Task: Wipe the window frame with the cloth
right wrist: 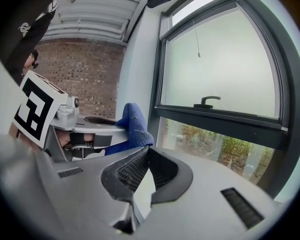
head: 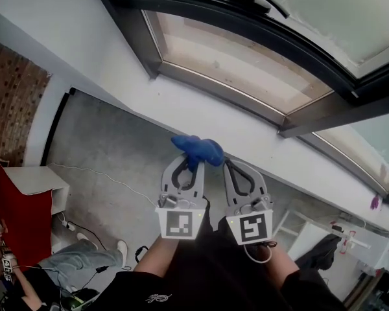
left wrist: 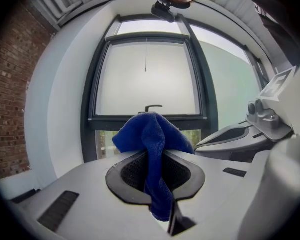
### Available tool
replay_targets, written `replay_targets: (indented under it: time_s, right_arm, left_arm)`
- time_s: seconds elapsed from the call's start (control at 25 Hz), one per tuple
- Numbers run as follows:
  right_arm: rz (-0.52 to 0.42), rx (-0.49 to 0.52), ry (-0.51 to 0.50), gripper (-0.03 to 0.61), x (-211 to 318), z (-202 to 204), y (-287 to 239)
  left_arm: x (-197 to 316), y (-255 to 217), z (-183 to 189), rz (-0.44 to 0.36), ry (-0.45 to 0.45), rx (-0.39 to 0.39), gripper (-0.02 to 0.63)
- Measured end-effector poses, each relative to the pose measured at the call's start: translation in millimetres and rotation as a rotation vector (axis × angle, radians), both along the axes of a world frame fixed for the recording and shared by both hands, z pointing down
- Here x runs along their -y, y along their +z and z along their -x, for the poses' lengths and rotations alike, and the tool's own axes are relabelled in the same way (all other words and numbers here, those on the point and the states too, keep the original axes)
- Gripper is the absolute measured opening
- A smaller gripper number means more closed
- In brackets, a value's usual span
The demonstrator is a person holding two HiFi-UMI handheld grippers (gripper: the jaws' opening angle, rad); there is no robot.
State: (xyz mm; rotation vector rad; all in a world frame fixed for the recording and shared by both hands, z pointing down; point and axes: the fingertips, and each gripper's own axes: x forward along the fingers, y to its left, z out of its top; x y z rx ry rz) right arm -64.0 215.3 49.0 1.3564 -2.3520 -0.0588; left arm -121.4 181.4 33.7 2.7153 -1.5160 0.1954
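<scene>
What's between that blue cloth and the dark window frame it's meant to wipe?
Only a bare strip of white wall, seen in the head view. The blue cloth, clamped in the left gripper, hangs short of the window frame.

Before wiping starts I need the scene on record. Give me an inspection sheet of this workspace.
Surface: dark window frame, cloth not yet on it.
Job's things: blue cloth, bunched, sticking out past the jaws.
Clutter: red cabinet on the floor at the left.
Grippers: left tool shut on blue cloth; right tool shut, empty, beside it.
Cables: white cable lying across the grey floor.
Surroundings: brick wall at the left; seated person at the lower left.
</scene>
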Motion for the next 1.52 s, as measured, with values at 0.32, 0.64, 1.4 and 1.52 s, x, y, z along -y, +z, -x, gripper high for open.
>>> replay_targets:
  time_s: [0.32,0.64,1.4,1.52]
  right_arm:
    - [0.017,-0.01,0.073,0.006,25,23,4]
    - [0.024,0.019,0.084,0.006,57,1,19]
    - [0.035,0.022,0.068,0.006,152,-51,118]
    - [0.045,0.03,0.112,0.006,160,-46,161]
  left_arm:
    - [36,3,29,0.024,0.021,-0.082,0.054]
    - [61,17,4,0.032,0.037,-0.063,0.055]
    - [146,120,-36,0.061,0.172,0.093,0.054]
    - [156,158,-31,0.081,0.148,0.024,0.054]
